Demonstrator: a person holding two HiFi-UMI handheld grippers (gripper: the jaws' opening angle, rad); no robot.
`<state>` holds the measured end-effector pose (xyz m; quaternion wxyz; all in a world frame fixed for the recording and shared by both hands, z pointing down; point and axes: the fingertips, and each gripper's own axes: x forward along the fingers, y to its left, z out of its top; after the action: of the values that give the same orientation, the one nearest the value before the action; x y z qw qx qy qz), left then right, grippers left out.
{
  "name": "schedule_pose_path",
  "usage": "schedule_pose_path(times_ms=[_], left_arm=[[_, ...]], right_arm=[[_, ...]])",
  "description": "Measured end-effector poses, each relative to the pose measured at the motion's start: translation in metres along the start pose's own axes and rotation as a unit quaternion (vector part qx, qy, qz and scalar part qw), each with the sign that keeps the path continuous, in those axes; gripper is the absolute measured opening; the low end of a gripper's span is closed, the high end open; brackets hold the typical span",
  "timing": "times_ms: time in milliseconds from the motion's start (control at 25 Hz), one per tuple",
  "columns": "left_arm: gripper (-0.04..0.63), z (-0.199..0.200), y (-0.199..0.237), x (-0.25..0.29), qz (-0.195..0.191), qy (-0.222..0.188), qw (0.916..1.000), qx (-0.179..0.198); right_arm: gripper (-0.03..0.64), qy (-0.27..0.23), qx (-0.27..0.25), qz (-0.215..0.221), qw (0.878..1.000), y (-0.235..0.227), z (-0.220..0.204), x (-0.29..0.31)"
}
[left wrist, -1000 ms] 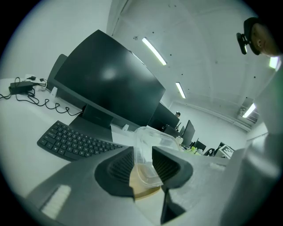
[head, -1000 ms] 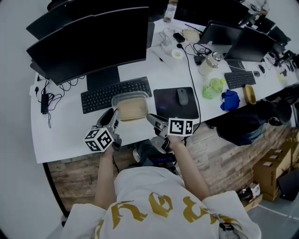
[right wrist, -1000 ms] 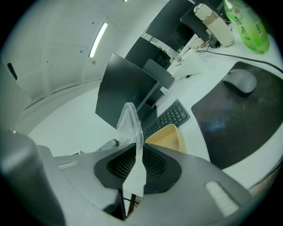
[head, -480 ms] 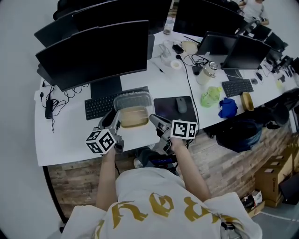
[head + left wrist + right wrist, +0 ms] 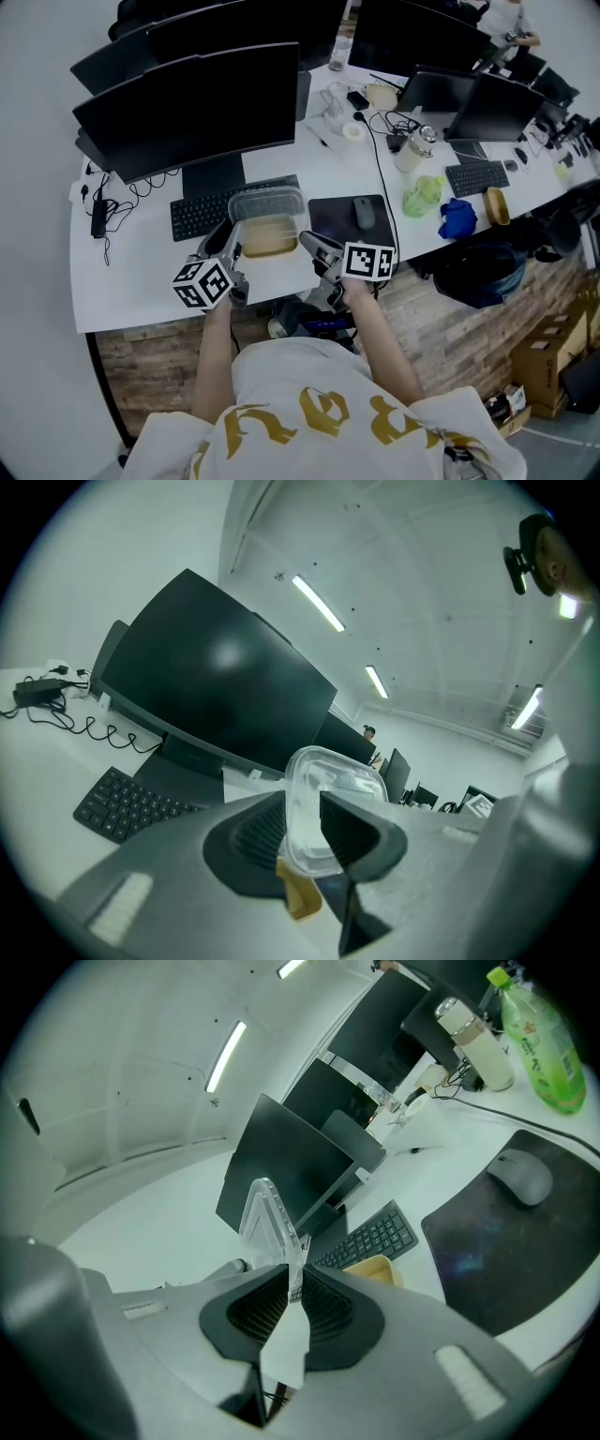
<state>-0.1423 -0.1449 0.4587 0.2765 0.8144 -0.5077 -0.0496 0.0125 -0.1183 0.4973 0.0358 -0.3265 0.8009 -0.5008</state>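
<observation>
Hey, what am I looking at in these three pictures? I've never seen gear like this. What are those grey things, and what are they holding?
There is no robot here: a person holds a two-jaw gripper in each hand. The cubes with square markers are part of the grippers. The head view comes from a camera on the person's head, looking down at a white desk. The two gripper views come from cameras riding on each gripper, looking along its jaws. On the desk are a keyboard, a mouse on a dark pad, monitors and a green bottle. The left gripper and the right gripper are each shut on the clear plastic lid, one at each side, with a tan container just under it.
</observation>
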Motion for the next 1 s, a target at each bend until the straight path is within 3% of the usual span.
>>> schedule_pose_path(times_ms=[1000], left_arm=[[0.103,-0.011,0.002,0.007,0.007,0.011,0.9999,-0.001]], right_arm=[[0.066,0.010,0.001,-0.007,1.000,-0.011,-0.002,0.000]])
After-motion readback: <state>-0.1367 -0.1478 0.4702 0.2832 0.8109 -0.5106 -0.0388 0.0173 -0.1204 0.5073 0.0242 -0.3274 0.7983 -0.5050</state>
